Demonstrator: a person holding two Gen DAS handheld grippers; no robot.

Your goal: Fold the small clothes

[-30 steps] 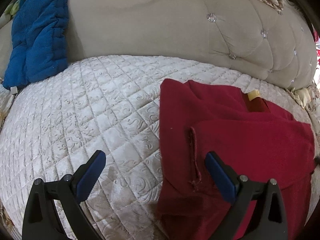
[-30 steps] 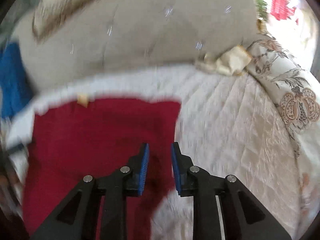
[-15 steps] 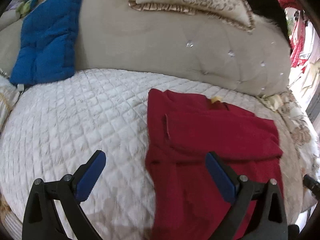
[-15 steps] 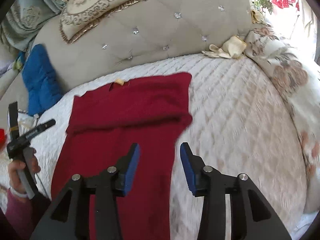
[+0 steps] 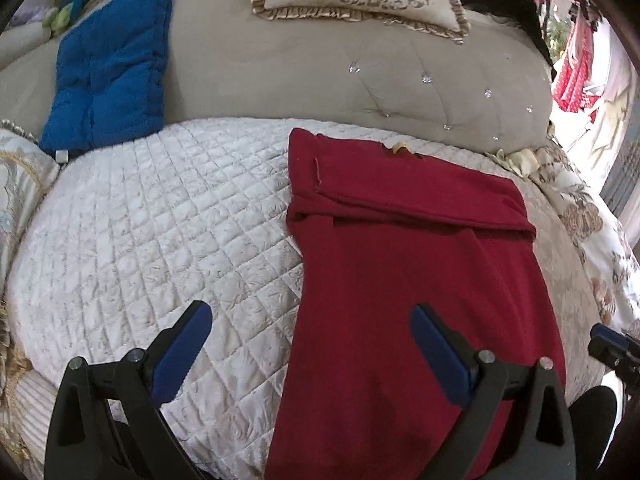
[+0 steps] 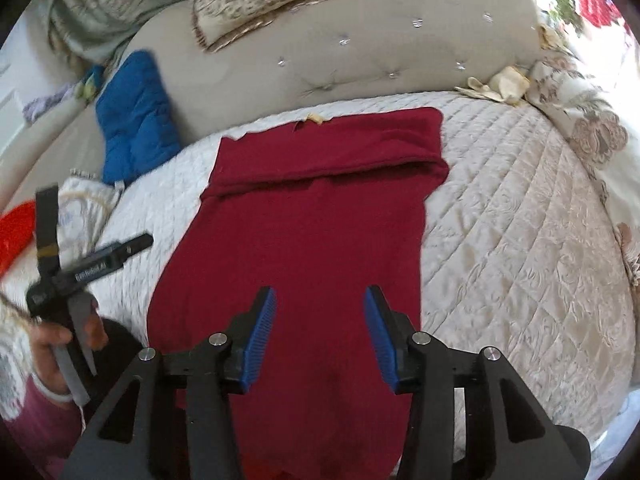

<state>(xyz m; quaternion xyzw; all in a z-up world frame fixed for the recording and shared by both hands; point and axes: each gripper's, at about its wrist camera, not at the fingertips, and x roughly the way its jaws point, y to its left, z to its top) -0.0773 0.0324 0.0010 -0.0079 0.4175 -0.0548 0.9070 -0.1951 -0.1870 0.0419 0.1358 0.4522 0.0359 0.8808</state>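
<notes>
Dark red knit garment (image 6: pixel 304 240) lies on the quilted white bed (image 5: pixel 160 220), beyond both jaws; right gripper (image 6: pixel 320 332) has just been opening, empty; left gripper (image 5: pixel 312 348) gapes wide, empty.

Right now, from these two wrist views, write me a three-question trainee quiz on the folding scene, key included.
1. True or false: the red garment has its far end folded over into a band.
2. Which cushion leans on the tufted backrest left of the garment? A) blue B) green C) black
3. Fill in: both the left gripper and the right gripper are ____ , with no cloth pinched between their pads.

Key: 1 true; 2 A, the blue cushion; 3 open.
</notes>
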